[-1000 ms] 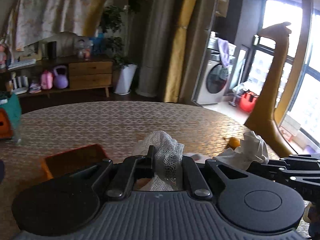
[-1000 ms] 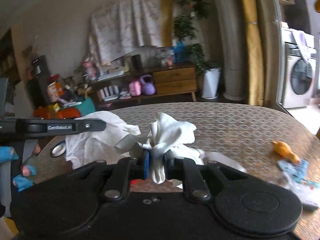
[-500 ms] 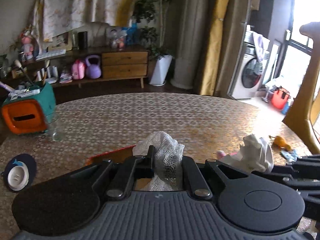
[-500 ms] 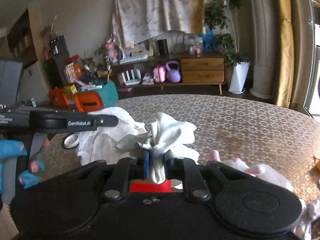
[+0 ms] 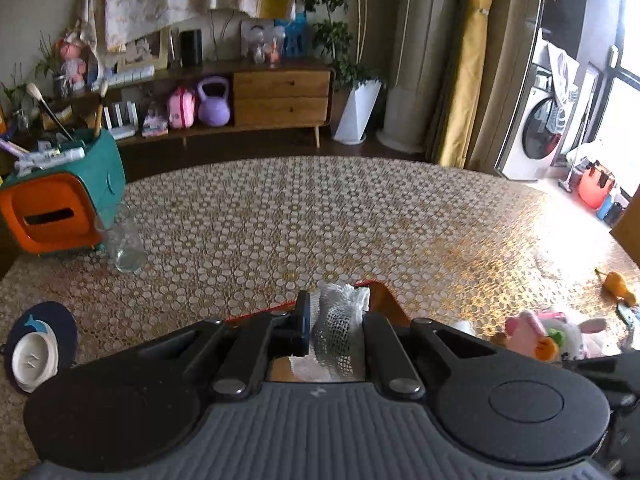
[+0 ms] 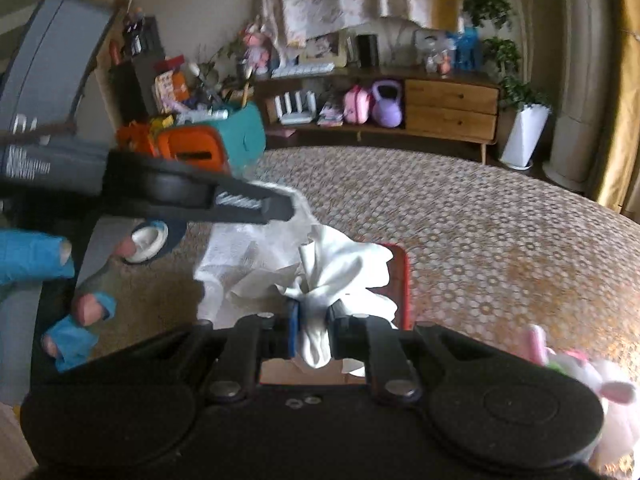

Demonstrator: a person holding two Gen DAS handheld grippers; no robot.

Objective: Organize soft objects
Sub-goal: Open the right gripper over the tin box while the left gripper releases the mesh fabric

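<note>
While each tool [image 5: 336,320] [image 6: 314,314] clamps white cloth [image 5: 340,320], the red tray [image 6: 402,280] stays mostly hidden.

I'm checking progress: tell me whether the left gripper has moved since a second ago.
Yes. The left gripper, shut on the mesh cloth, has swung left: the washing machine slid rightward and the teal box came into view.

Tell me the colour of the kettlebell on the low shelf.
The kettlebell is lilac purple, clearest in the left wrist view.

White lettering on the left gripper [image 6: 276,208] is too blurred to read.
</note>
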